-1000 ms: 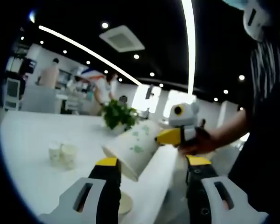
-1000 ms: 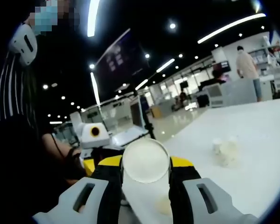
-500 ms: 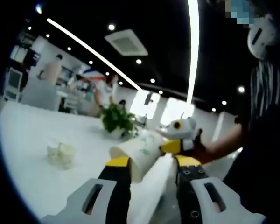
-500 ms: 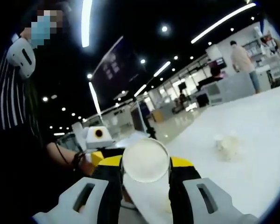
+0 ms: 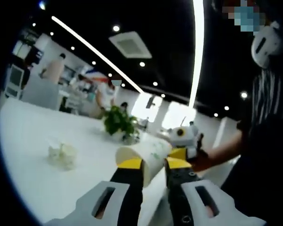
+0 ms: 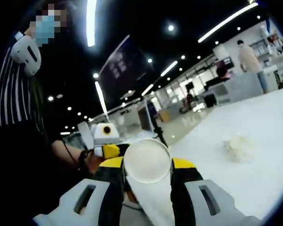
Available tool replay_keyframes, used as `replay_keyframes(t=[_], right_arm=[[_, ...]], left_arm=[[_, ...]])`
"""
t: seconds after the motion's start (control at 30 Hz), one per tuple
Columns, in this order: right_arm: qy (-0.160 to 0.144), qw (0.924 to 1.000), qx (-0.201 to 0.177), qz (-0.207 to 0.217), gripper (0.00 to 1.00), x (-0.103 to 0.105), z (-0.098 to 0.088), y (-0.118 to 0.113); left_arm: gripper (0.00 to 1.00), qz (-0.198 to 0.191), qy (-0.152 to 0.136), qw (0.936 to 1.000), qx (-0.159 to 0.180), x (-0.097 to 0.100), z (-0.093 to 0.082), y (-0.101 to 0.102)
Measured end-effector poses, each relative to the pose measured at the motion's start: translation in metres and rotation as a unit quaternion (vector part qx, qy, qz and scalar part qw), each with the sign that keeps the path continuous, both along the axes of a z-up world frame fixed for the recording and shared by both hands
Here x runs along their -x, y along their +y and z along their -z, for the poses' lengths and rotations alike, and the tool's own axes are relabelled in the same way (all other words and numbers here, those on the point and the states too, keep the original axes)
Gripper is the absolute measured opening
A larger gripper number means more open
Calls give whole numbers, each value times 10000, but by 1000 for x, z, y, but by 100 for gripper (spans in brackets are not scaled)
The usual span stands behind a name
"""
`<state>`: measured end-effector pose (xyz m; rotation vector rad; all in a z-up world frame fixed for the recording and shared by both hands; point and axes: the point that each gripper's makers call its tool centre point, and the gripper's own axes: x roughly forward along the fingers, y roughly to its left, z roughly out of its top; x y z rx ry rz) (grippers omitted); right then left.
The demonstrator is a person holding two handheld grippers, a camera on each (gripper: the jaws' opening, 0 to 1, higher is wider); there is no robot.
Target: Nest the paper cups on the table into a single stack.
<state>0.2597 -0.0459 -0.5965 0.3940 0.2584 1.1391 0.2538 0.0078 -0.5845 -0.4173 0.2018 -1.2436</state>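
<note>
Paper cup: held in the air on its side, white with a green leaf print (image 5: 148, 157); its round bottom faces the right gripper view (image 6: 147, 161).
Right gripper: (image 6: 147, 165) jaws pinching the cup's base end between them; seen from the left gripper view it reaches in from the right (image 5: 181, 149).
Left gripper: (image 5: 153, 165) jaws narrowed around the cup's rim end, the rim sitting just between the yellow tips; whether they press it I cannot tell.
Desk: white (image 5: 33, 165), carrying a small cluster of white cups (image 5: 62, 154), also seen from the right gripper view (image 6: 238, 143).
Left gripper view alone: a green potted plant (image 5: 119, 122) at the desk's far edge.
</note>
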Motion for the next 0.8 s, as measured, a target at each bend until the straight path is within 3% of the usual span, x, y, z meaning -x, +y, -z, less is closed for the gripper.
replay_keyframes(t=[0.1,0.53,0.8], right_arm=[[-57,9999,-97,-79,34,5,-3,2],[-210,9993,-85,-293,34,10,-4,6],[-393,9986,77,-334,35,12,-1,4]], left_arm=[[6,75,4,10000,-37,3,-3,2],[3,531,298,9981,0,8,-9,2],[1,897,82,9957,-217,16,-11,-5]])
